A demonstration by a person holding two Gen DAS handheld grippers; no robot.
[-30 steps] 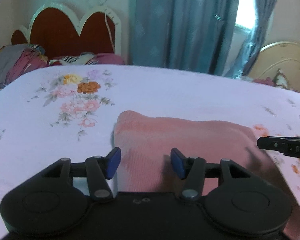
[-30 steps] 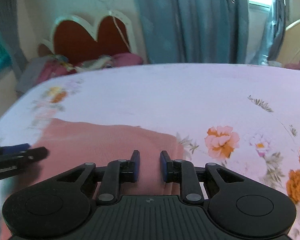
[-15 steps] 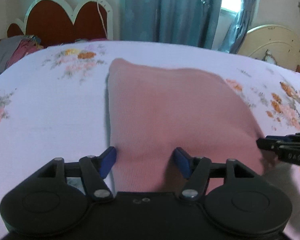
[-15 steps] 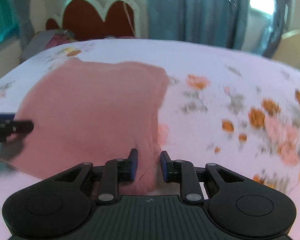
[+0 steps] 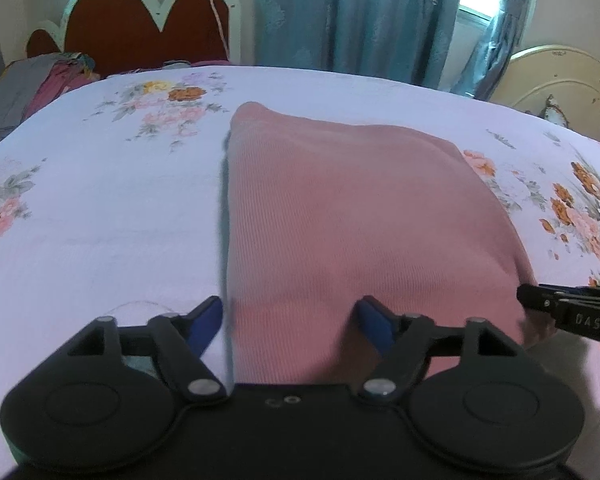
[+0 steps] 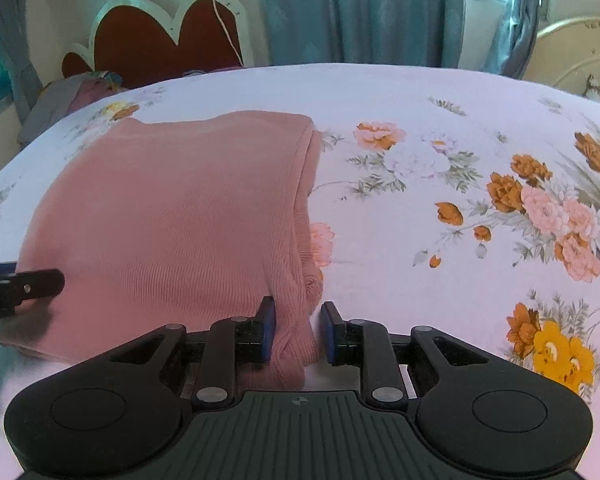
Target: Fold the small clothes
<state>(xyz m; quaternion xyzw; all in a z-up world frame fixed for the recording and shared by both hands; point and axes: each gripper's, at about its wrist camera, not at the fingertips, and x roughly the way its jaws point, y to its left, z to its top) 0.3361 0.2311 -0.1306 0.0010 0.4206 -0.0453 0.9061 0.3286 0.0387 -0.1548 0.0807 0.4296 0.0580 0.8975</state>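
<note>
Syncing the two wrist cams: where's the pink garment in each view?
Left wrist: pink garment fills centre, running down between the left gripper fingers.
Right wrist: pink garment sits left of centre, its right edge between the right gripper fingers.
Shared landmark: red scalloped headboard, upper left in both.

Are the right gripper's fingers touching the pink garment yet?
Touching. In the right wrist view the pink garment bunches between the right gripper, its edge pressed against the left blue pad; the right pad shows a gap.
</note>
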